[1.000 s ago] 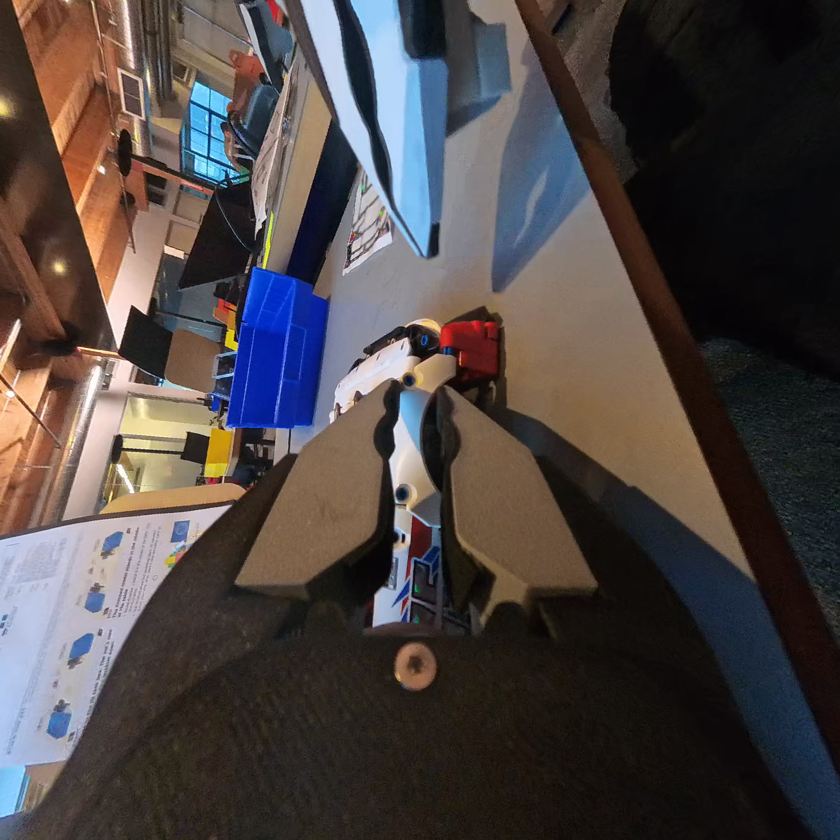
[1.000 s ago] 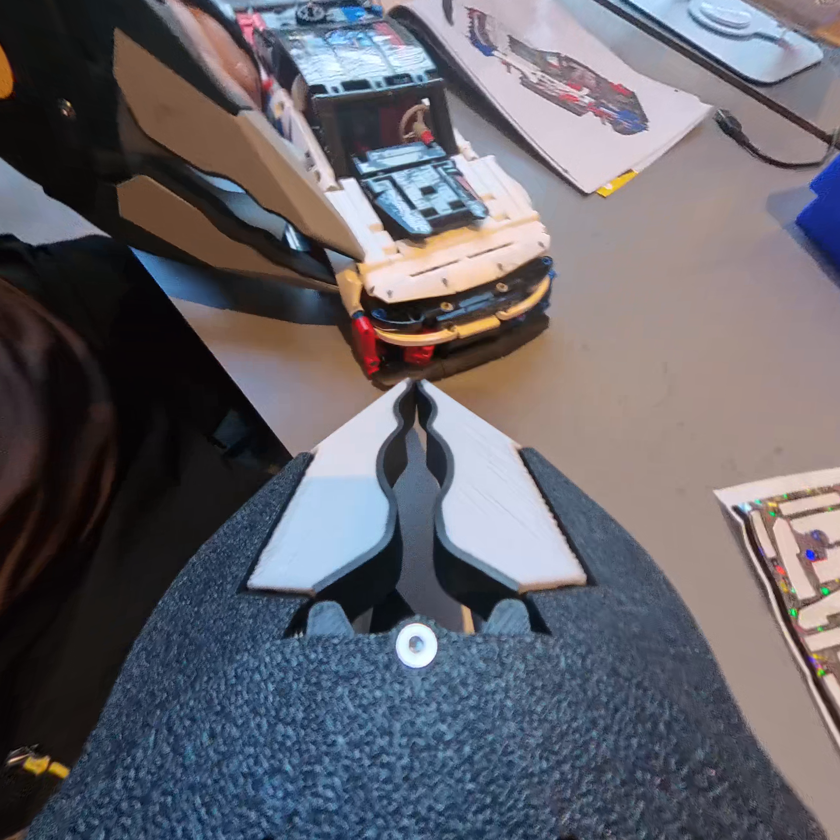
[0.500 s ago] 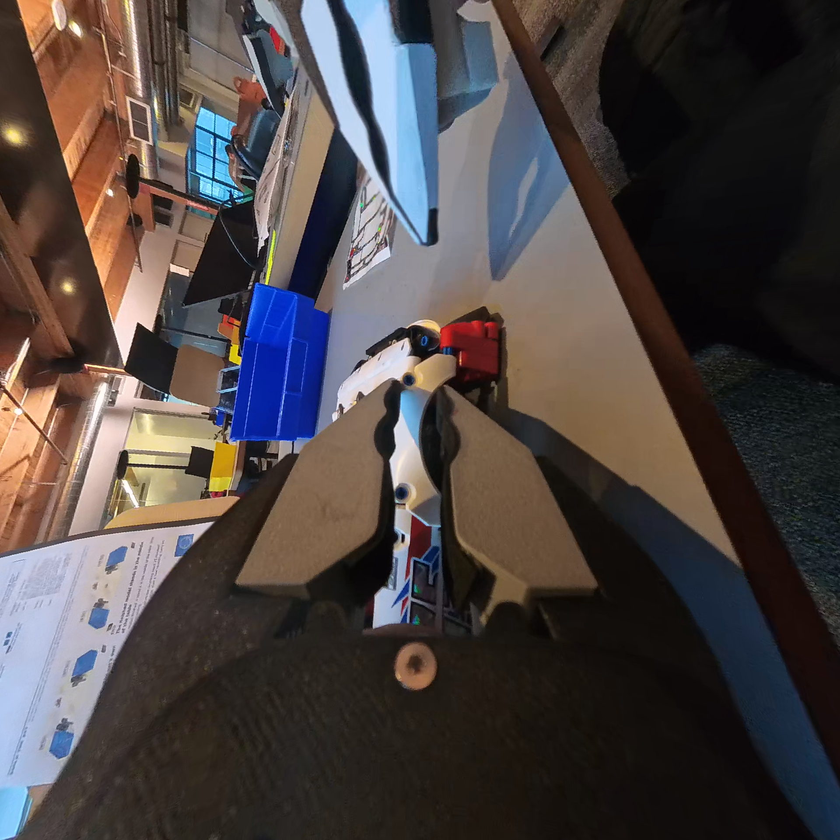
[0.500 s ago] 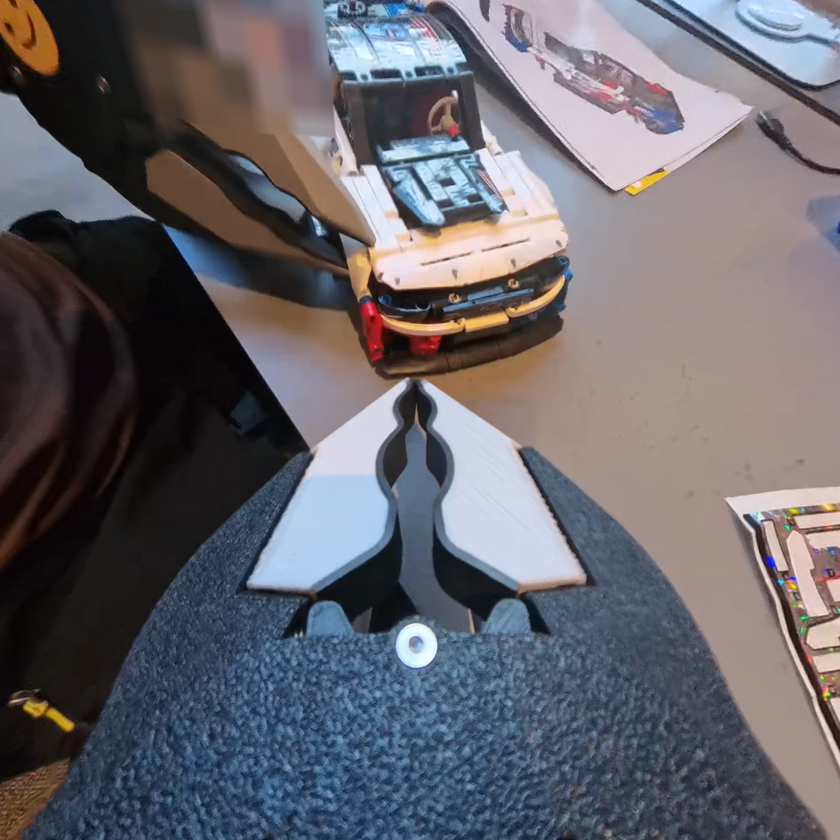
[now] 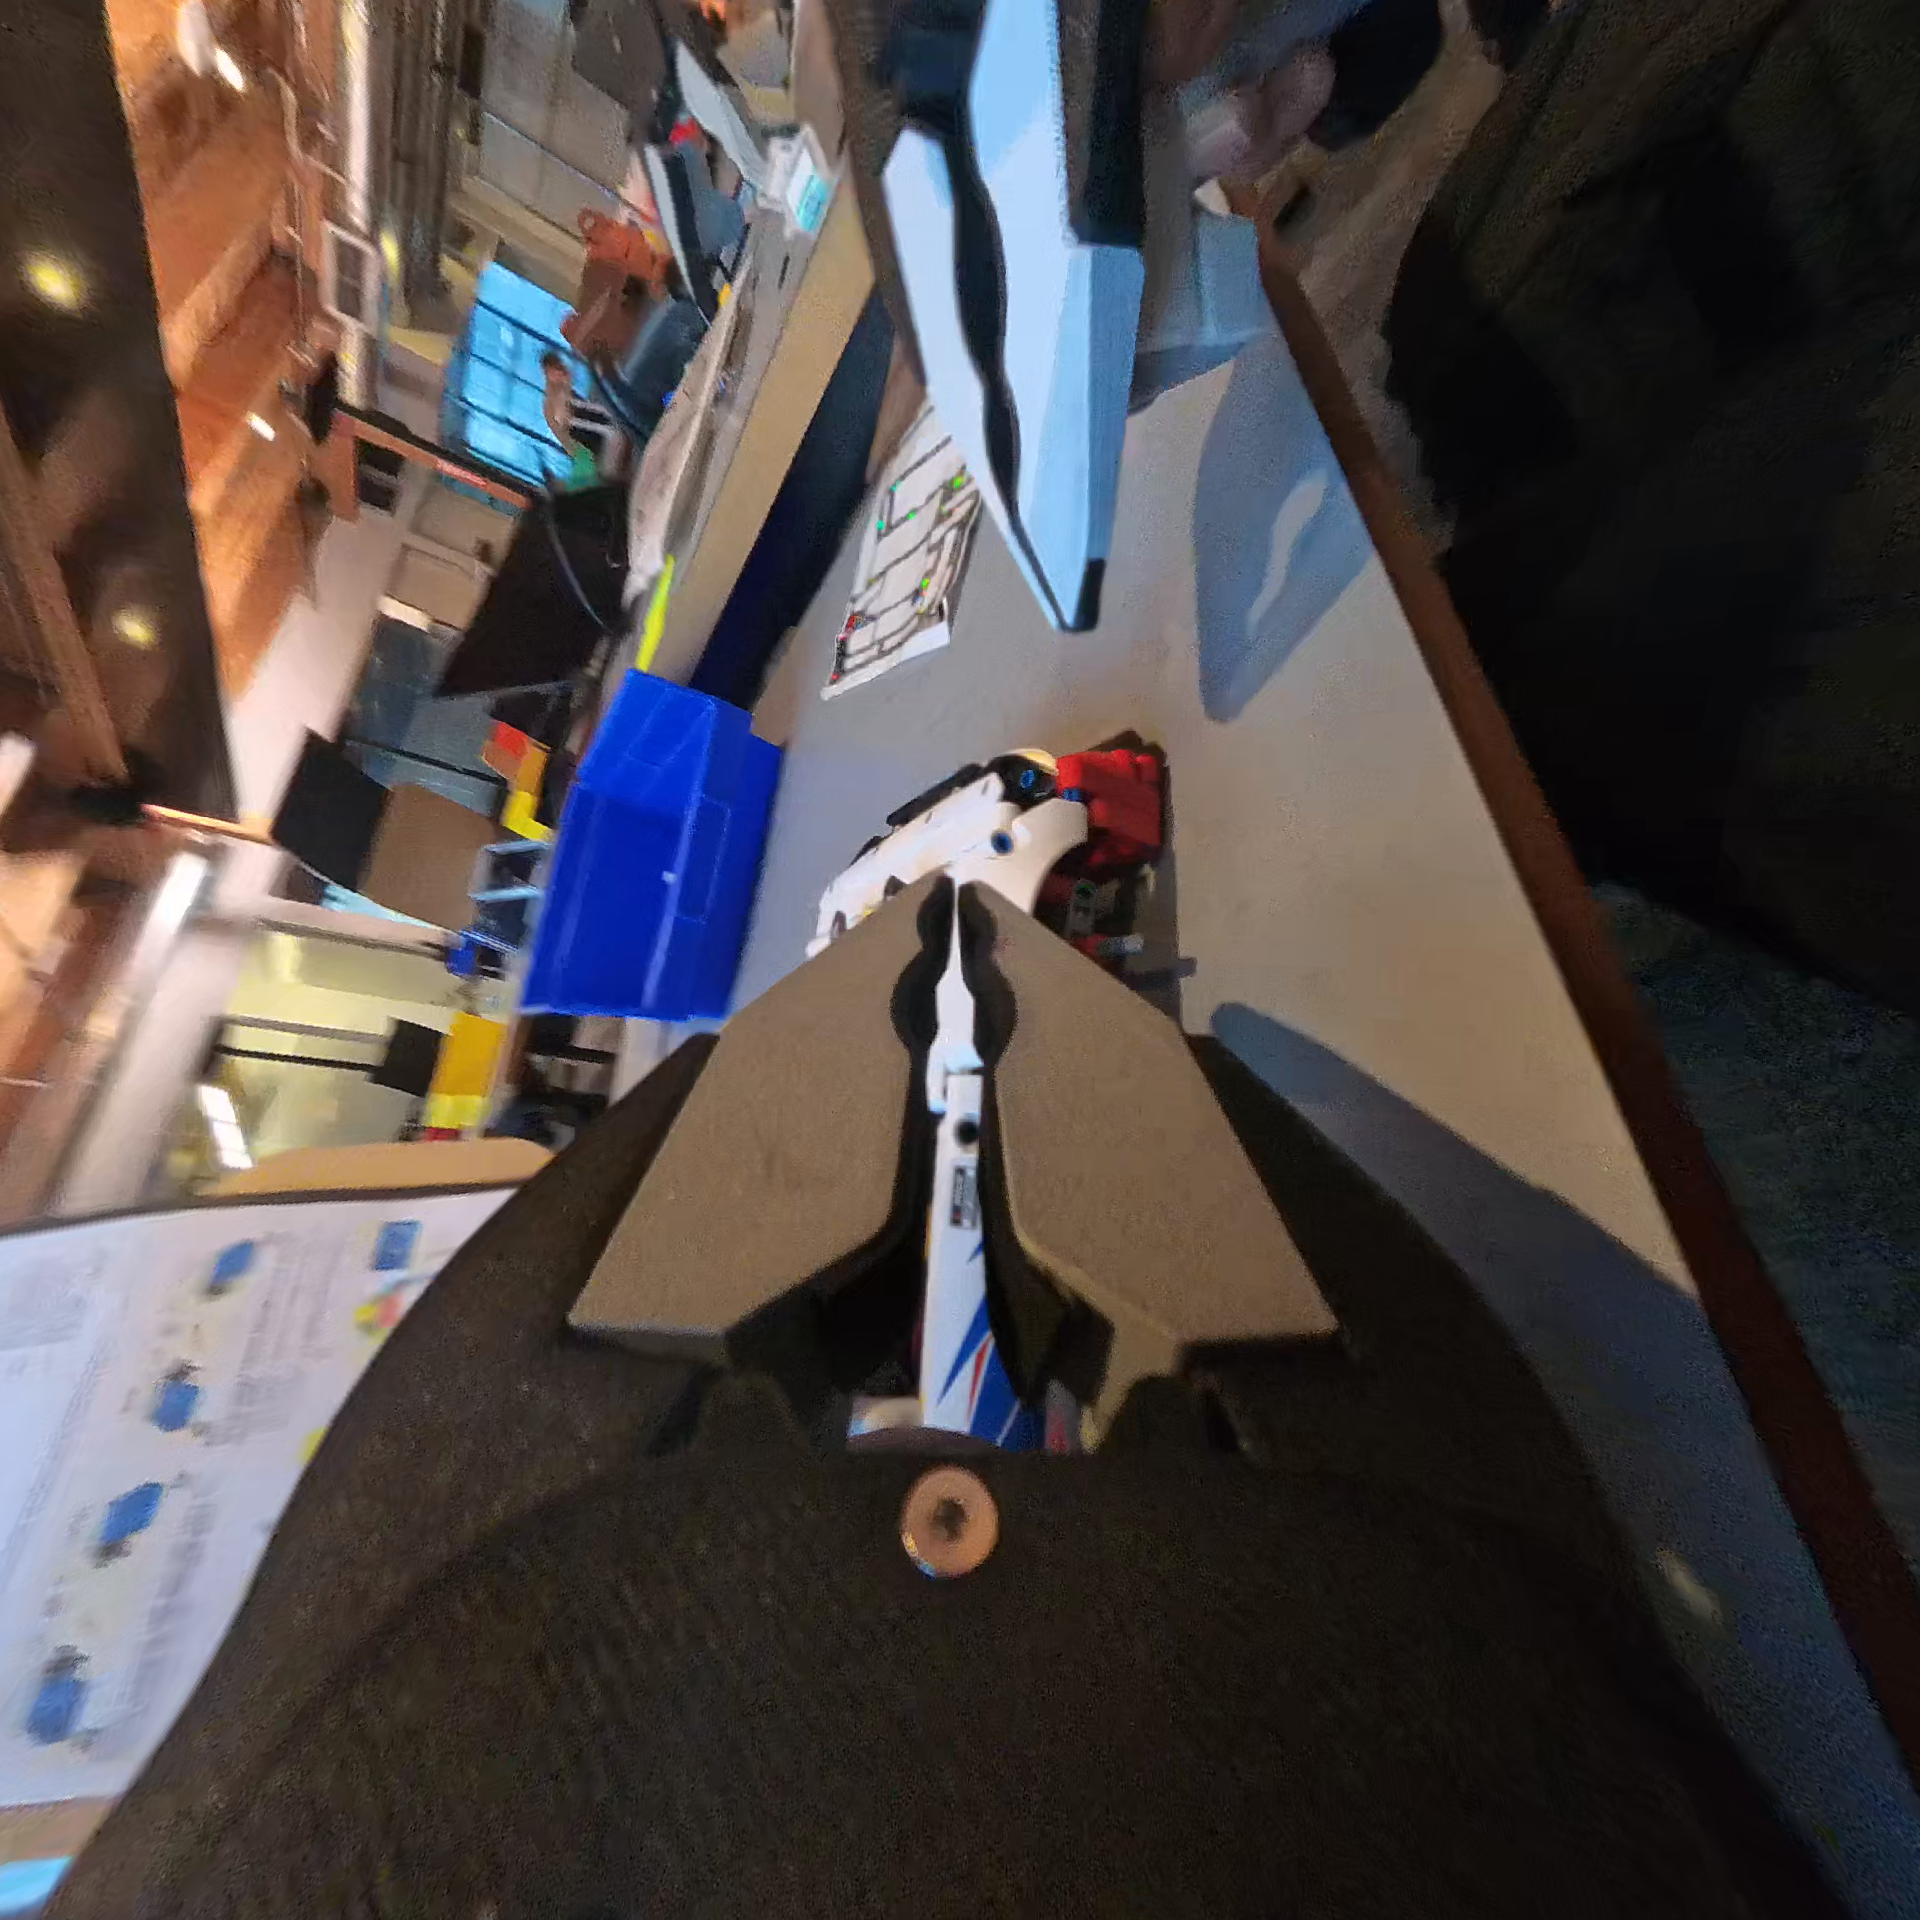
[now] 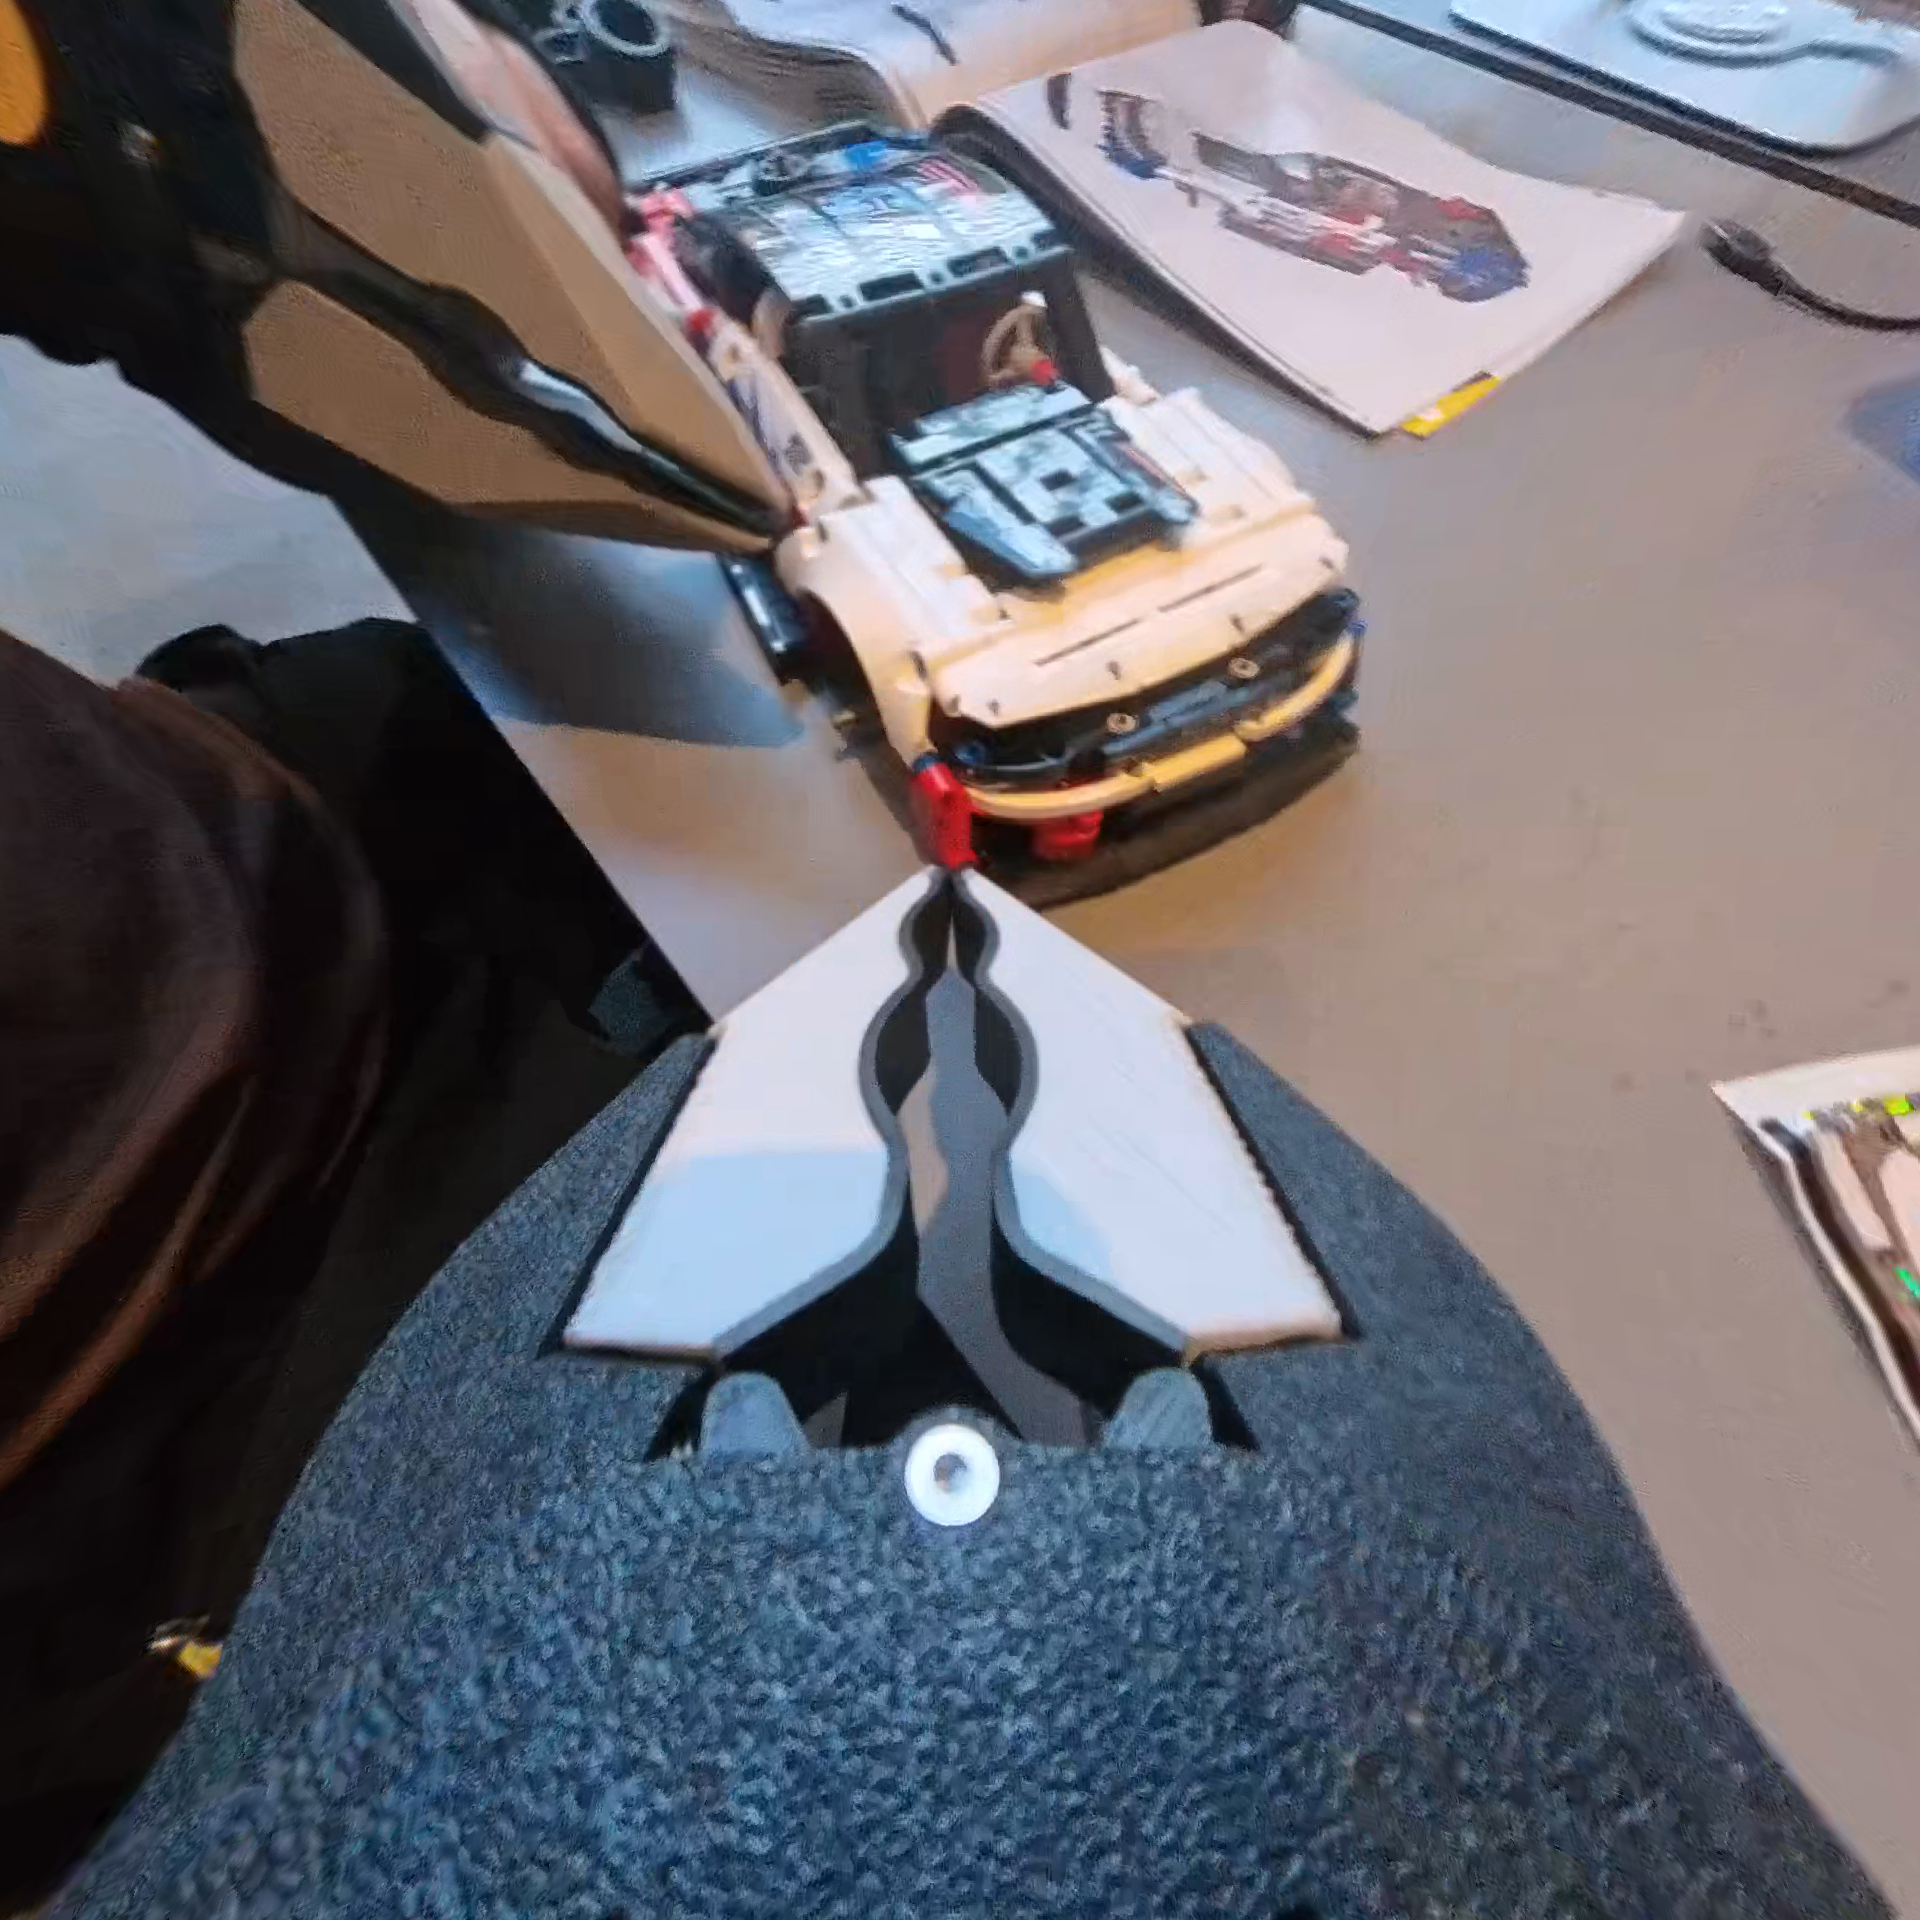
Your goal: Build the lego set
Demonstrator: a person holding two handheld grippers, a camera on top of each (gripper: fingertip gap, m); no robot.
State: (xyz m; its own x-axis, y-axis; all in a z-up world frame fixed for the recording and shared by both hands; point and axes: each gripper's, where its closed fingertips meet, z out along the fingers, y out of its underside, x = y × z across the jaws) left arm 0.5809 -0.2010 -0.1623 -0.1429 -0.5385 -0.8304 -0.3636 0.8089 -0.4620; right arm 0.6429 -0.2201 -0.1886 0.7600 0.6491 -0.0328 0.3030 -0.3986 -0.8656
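A white Lego race car (image 6: 1049,540) with a black hood panel and red front corner pieces stands on the grey table (image 6: 1558,831). My left gripper (image 6: 774,525) is shut, its tips against the car's left side by the door. In the left wrist view the left gripper (image 5: 951,899) shows its fingers closed tip to tip, with the car's white side panel (image 5: 966,831) seen behind the narrow gap. My right gripper (image 6: 951,883) is shut and empty, its tips just in front of the car's red front-left corner. It also hangs above the table in the left wrist view (image 5: 1039,364).
An open instruction booklet (image 6: 1330,229) lies behind the car. A sticker sheet (image 6: 1849,1174) lies at the right. A blue bin (image 5: 655,862) stands beyond the car. The table's dark edge (image 5: 1507,831) runs close by. A person's dark clothing (image 6: 156,1039) fills the left. My right fingertips sit around 8 centimetres from my left ones.
My left gripper's jaws, before spread around the car's white wheel arch, have drawn back along its side and closed. The right gripper has come nearer the car's front corner.
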